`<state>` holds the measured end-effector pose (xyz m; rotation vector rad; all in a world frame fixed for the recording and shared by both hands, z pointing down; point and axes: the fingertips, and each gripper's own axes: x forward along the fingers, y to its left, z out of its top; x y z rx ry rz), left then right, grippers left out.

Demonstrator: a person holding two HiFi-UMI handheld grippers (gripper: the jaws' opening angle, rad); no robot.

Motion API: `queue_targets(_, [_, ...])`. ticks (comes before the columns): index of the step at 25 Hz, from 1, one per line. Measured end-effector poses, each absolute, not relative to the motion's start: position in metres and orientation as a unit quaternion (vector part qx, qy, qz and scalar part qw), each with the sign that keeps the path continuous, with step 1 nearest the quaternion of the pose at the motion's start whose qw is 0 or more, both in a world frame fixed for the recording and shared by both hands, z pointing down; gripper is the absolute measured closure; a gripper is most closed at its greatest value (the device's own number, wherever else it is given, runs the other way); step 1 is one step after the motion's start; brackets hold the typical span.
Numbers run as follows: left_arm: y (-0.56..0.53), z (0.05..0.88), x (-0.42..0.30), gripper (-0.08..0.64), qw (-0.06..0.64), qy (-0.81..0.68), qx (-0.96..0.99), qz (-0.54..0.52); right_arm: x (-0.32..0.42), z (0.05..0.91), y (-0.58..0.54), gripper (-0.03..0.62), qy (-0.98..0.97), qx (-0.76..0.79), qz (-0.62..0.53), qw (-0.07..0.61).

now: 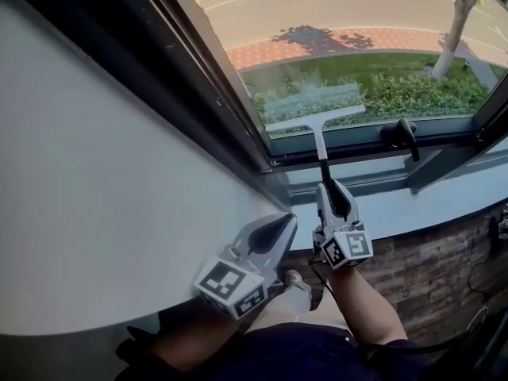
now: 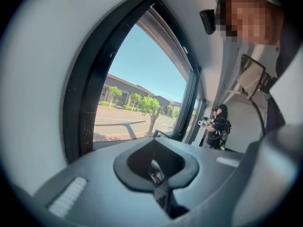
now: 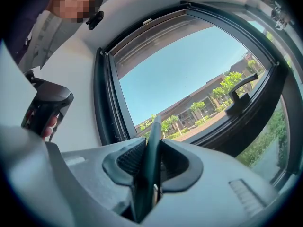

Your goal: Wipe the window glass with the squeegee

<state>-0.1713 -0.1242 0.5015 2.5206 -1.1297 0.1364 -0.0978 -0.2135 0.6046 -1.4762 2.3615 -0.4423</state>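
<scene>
The squeegee has a pale blade lying against the lower part of the window glass, and a dark handle running down toward me. My right gripper is shut on that handle just below the window frame; in the right gripper view the dark handle stands between the jaws of the right gripper. My left gripper hovers by the white wall, to the left of the right one, shut and holding nothing. In the left gripper view the left gripper points at the window, where the squeegee shows as a dark bar.
A black window handle sticks out of the lower frame right of the squeegee. Below it runs a grey sill over a brick-faced wall. A white wall fills the left. Another person stands farther along the room.
</scene>
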Motion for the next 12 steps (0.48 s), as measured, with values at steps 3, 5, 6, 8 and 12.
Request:
queue_targets(3, [-0.122, 0.507, -0.170, 0.555, 0.190, -0.395, 0.897, 0.054, -0.100, 0.623, -0.213, 0.489, 0.822, -0.522, -0.171, 0.151])
queue_targets(5, [-0.118, 0.511, -0.171, 0.555, 0.190, -0.391, 0.898, 0.063, -0.101, 0.635, -0.212, 0.488, 0.817, -0.526, -0.187, 0.143])
queue_targets(6, [-0.116, 0.514, -0.171, 0.555, 0.190, -0.390, 0.899, 0.067, -0.102, 0.641, -0.212, 0.489, 0.815, -0.527, -0.195, 0.138])
queue_targets(8, [-0.113, 0.517, -0.171, 0.555, 0.189, -0.386, 0.900, 0.073, -0.104, 0.653, -0.213, 0.488, 0.813, -0.528, -0.211, 0.127])
queue_targets(12, [-0.108, 0.517, -0.168, 0.555, 0.193, -0.382, 0.901, 0.069, -0.103, 0.664, -0.211, 0.488, 0.810, -0.528, -0.232, 0.110])
